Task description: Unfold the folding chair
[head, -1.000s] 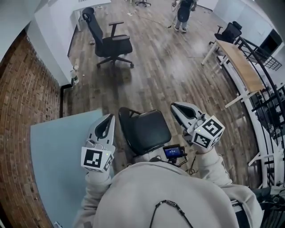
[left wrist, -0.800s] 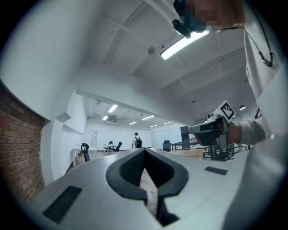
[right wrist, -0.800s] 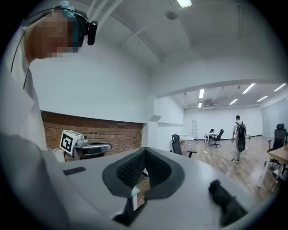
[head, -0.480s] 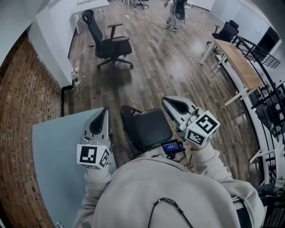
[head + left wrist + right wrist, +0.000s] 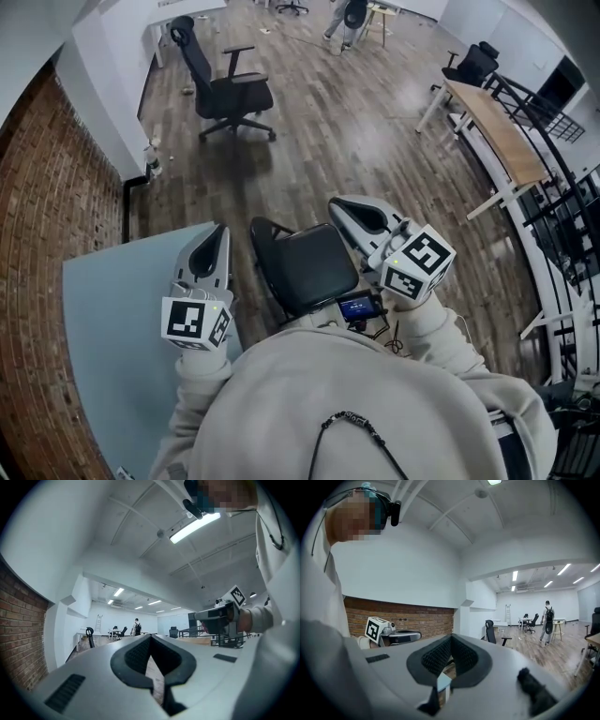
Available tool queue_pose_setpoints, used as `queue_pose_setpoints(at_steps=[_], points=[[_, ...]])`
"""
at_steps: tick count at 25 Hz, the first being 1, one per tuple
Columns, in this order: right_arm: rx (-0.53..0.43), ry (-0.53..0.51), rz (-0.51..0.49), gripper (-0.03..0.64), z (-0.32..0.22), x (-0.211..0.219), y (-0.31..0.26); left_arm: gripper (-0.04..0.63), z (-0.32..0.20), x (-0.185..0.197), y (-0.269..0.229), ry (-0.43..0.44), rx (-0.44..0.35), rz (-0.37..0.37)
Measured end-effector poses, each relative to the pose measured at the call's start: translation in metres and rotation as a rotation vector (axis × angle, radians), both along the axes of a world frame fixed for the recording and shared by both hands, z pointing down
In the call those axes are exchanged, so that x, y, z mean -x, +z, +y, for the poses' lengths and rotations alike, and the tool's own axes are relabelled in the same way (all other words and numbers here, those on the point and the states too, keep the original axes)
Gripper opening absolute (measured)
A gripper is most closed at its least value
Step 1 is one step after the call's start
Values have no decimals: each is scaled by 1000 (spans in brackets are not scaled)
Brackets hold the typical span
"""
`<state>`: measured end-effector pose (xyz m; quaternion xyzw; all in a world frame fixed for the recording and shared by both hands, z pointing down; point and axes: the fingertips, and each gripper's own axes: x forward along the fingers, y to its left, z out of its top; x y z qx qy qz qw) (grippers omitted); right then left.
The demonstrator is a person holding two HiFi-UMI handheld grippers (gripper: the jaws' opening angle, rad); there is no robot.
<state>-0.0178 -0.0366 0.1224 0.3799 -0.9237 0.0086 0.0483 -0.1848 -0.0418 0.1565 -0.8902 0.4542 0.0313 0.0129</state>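
Wood floor point(image 5: 375, 141), folding chair point(image 5: 309, 270), left gripper point(image 5: 217, 232) closed, right gripper point(image 5: 337, 205) closed

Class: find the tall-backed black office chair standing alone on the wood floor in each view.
Head view: office chair upper left, on bare floor.
Left gripper view: office chair small, left of centre.
Right gripper view: office chair just right of centre.
Shared landmark: brick wall, left of the chair each time.

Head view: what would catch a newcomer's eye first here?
A white left gripper and white right gripper, each bearing a black-and-white marker cube, both shut and empty, flank a black padded folding chair before the person. Farther off, a black wheeled office chair stands on the wooden plank floor.
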Motion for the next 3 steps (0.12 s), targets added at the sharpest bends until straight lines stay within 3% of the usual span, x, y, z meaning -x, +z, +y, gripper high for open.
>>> queue_pose_setpoints(at_steps=[3], points=[[-6, -2, 17, 6, 5, 6, 5, 6, 3, 1, 6, 2, 0, 0]])
